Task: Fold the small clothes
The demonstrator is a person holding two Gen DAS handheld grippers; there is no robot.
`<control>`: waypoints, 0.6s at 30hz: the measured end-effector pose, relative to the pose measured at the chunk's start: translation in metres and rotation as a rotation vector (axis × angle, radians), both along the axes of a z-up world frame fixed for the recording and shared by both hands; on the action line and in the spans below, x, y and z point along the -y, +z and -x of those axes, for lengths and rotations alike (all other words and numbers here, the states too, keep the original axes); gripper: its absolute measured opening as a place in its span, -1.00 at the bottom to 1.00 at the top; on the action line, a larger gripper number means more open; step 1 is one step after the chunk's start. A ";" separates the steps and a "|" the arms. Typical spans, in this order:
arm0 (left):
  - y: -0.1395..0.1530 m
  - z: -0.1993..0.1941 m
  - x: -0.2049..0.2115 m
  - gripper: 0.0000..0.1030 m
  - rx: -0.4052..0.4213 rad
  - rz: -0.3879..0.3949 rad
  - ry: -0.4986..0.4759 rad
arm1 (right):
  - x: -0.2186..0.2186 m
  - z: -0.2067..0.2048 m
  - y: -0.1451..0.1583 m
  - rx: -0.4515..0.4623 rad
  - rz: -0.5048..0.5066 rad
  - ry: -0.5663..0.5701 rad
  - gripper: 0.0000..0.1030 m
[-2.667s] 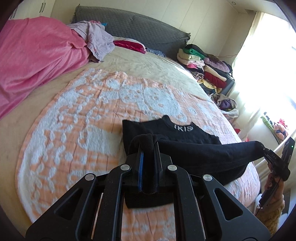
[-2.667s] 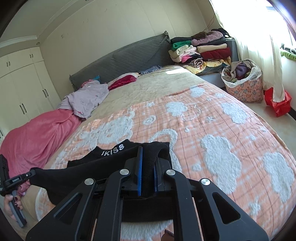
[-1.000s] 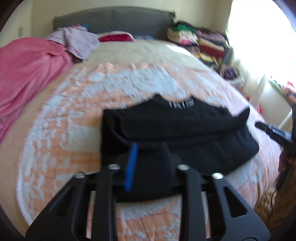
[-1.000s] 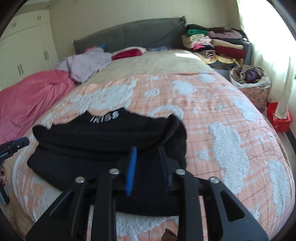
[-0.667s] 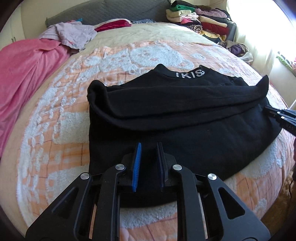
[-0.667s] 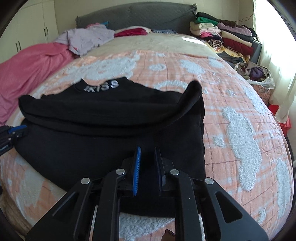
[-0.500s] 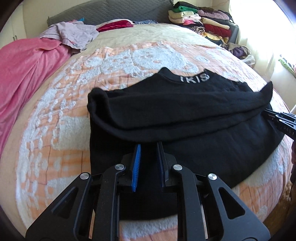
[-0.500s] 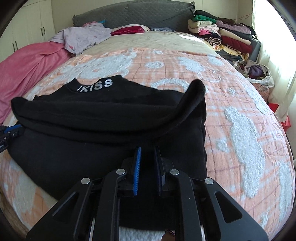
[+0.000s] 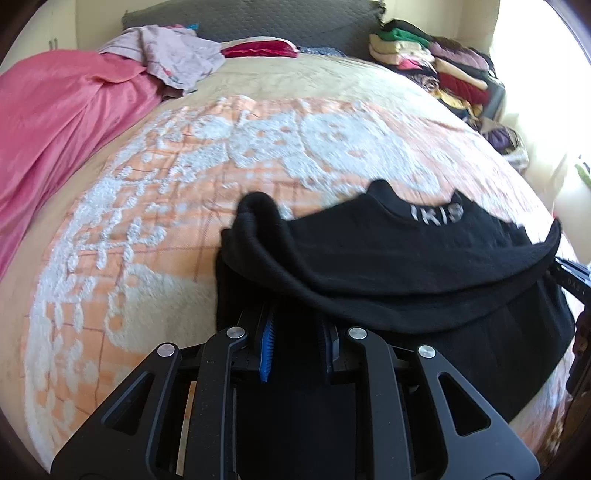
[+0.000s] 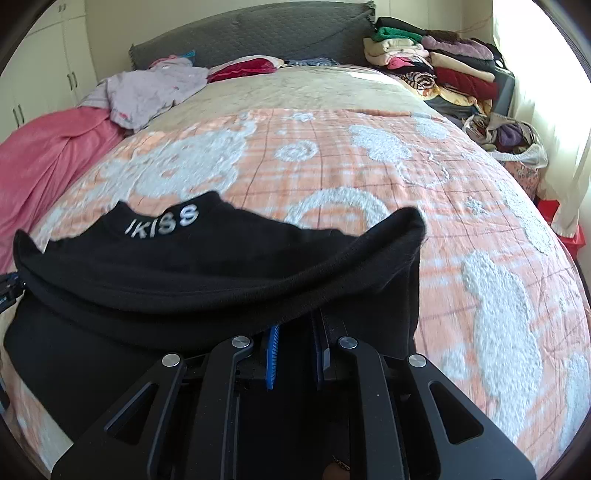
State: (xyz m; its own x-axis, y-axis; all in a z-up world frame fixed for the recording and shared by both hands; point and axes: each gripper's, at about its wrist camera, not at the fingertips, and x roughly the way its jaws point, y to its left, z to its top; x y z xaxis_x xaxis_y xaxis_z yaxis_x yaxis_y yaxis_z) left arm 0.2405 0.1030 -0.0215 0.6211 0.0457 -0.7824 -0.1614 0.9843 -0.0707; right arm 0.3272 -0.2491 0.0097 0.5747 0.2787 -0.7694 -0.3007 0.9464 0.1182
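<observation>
A black garment (image 9: 406, 266) with white "IKISS" lettering at the collar lies on the orange-and-white bedspread (image 9: 147, 206), its lower half folded up toward the collar. It also shows in the right wrist view (image 10: 207, 273). My left gripper (image 9: 295, 332) is open, its fingertips tucked under the folded edge at the garment's left side. My right gripper (image 10: 293, 332) is open, its fingertips under the folded edge at the right side. The fingertips are hidden by cloth. The right gripper's tip (image 9: 570, 275) shows at the far right of the left wrist view.
A pink blanket (image 9: 55, 118) and lilac clothes (image 9: 173, 62) lie at the bed's left and head. A stack of folded clothes (image 10: 436, 70) sits right of the grey headboard (image 10: 258, 33). A basket of clothes (image 10: 517, 147) stands on the floor at the right.
Both grippers carried the garment's hem up toward the collar, then opened and let it go. Since half a second ago they have pushed forward under the folded edge.
</observation>
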 end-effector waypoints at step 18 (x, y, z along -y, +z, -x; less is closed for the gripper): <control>-0.005 0.002 -0.049 -0.40 0.006 0.149 0.102 | 0.058 -0.023 0.005 -0.012 -0.062 -0.144 -0.12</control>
State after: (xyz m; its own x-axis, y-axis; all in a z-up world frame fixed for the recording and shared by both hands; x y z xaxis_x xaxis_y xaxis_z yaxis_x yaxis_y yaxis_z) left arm 0.2388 0.1516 -0.0263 0.6238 -0.0071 -0.7815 -0.2594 0.9414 -0.2156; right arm 0.3498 -0.3073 0.0145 0.6027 0.2414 -0.7606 -0.1606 0.9703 0.1807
